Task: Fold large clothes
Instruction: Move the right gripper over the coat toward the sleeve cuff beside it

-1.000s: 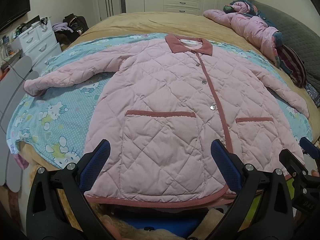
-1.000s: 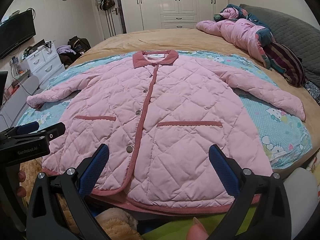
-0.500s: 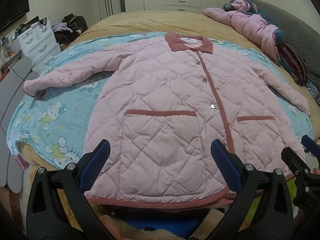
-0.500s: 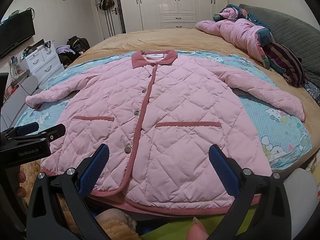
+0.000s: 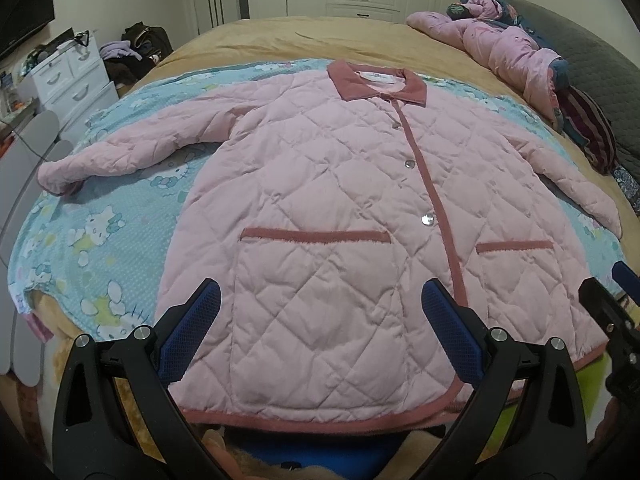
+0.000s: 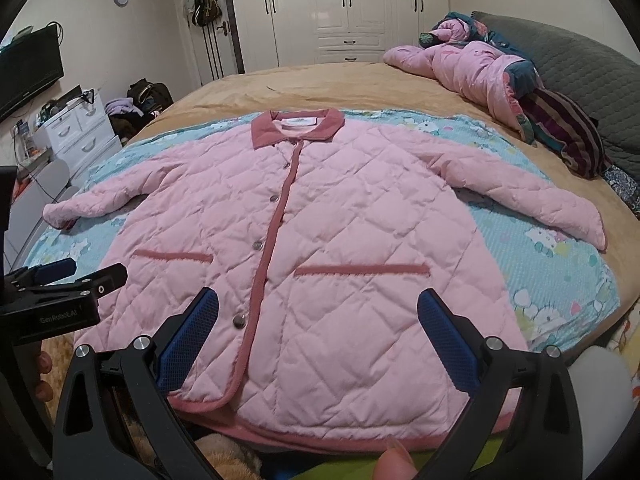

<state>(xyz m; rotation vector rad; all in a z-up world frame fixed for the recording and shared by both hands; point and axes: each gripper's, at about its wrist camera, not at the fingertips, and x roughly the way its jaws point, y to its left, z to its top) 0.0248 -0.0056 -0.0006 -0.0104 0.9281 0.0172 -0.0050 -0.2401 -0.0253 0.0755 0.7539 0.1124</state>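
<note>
A pink quilted jacket (image 5: 320,208) with dark pink collar, placket and pocket trim lies flat, buttoned and face up on a blue cartoon-print sheet (image 5: 120,216); it also shows in the right wrist view (image 6: 340,240). Both sleeves are spread out to the sides. My left gripper (image 5: 320,304) is open and empty, hovering over the hem on the left-pocket side. My right gripper (image 6: 318,308) is open and empty, over the hem near the placket. Each gripper's body shows at the edge of the other's view.
A tan bedspread (image 6: 320,88) covers the bed. A heap of pink and striped clothes (image 6: 500,76) lies at the far right by a grey headboard (image 6: 580,68). White drawers (image 6: 80,128) and a bag stand left of the bed; wardrobes stand behind.
Both grippers have drifted slightly forward and up over the jacket's hem. The jacket has not moved.
</note>
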